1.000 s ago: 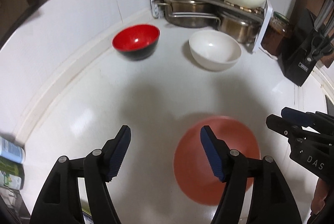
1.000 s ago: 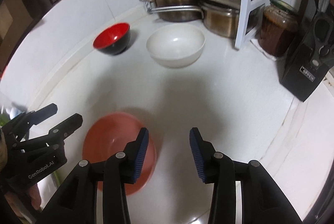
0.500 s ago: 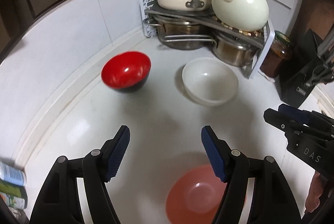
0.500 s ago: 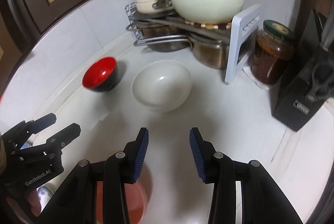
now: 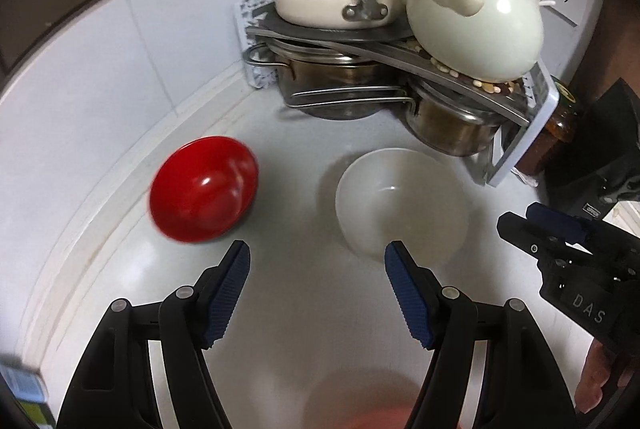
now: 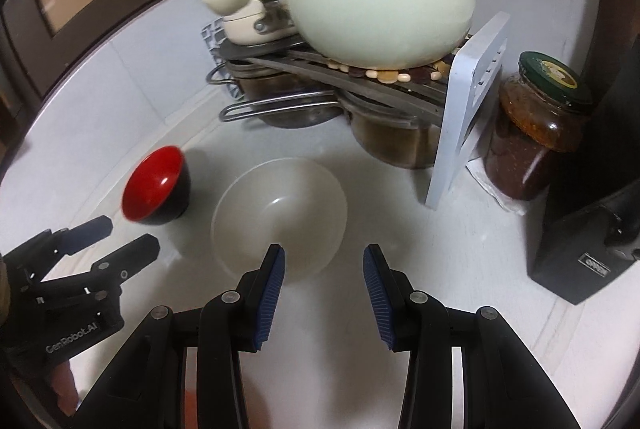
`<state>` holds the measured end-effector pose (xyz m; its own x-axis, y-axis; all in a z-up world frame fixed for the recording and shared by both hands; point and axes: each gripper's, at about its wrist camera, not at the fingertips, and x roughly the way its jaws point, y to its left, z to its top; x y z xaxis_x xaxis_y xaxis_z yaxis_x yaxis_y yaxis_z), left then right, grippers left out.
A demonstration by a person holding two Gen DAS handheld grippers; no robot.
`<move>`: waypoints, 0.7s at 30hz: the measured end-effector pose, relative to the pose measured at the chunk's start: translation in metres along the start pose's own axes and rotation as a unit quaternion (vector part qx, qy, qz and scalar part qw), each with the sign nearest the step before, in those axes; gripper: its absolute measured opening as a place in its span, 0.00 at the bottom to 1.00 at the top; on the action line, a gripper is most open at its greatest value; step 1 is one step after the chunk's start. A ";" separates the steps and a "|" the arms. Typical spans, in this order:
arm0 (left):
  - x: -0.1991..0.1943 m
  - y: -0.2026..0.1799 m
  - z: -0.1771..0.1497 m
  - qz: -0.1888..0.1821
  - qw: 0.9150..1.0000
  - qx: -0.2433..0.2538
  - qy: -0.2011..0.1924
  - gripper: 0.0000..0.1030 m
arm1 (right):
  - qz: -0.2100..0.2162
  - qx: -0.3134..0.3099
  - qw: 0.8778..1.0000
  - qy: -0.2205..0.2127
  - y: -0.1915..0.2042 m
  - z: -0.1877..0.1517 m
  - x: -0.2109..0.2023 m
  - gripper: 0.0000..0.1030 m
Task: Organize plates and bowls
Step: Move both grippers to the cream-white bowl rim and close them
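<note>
2 marks read: "genrobot.ai" on left gripper (image 6: 108, 249), "das" on right gripper (image 5: 520, 225).

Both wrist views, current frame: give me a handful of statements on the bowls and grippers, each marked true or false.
1. The left gripper is open and holds nothing. True.
2. The red bowl is stacked inside the white bowl. False: they sit apart on the counter.
3. The right gripper grips the white bowl's rim. False: it is open, gripping nothing.
4. A jar stands beside the pot rack. True.
</note>
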<state>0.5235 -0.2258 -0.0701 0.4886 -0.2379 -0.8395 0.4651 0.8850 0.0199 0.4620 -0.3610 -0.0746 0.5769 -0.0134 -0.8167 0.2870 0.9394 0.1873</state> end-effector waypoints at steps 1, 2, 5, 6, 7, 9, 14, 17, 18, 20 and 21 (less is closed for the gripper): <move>0.007 -0.001 0.003 -0.005 1.000 0.003 0.004 0.67 | -0.001 0.001 1.000 0.000 -0.001 0.000 0.003 0.41; 0.013 -0.002 0.005 -0.008 1.000 0.005 0.008 0.67 | -0.002 0.004 1.000 0.002 -0.002 0.001 0.008 0.41; 0.032 -0.005 0.012 -0.014 1.000 0.010 0.022 0.63 | -0.001 0.011 1.000 0.007 -0.005 0.003 0.021 0.41; 0.037 -0.006 0.013 -0.013 1.000 0.010 0.025 0.62 | 0.000 0.011 1.000 0.009 -0.005 0.003 0.024 0.41; 0.043 -0.007 0.015 -0.014 0.999 0.013 0.027 0.62 | -0.002 0.011 1.000 0.012 -0.005 0.003 0.030 0.41; 0.053 -0.008 0.017 -0.013 0.999 0.015 0.032 0.59 | -0.003 0.010 1.000 0.015 -0.005 0.003 0.038 0.41; 0.079 -0.009 0.022 -0.014 0.998 0.021 0.054 0.48 | -0.006 0.005 1.000 0.027 -0.004 0.000 0.056 0.41; 0.092 -0.009 0.022 -0.014 0.998 0.023 0.060 0.45 | -0.006 0.005 0.999 0.031 -0.005 -0.002 0.065 0.40; 0.095 -0.010 0.022 -0.016 0.998 0.022 0.063 0.44 | -0.008 0.003 0.999 0.034 -0.005 -0.002 0.067 0.40; 0.102 -0.010 0.022 -0.021 0.997 0.022 0.068 0.41 | -0.009 0.006 0.999 0.039 -0.006 -0.003 0.072 0.36; 0.104 -0.011 0.021 -0.021 0.997 0.022 0.070 0.40 | -0.009 0.007 0.999 0.042 -0.005 -0.002 0.076 0.35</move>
<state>0.5848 -0.2685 -0.1461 0.3622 -0.2138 -0.9072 0.5168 0.8561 0.0046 0.5024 -0.3664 -0.1387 0.5055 -0.0004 -0.8628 0.3068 0.9347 0.1793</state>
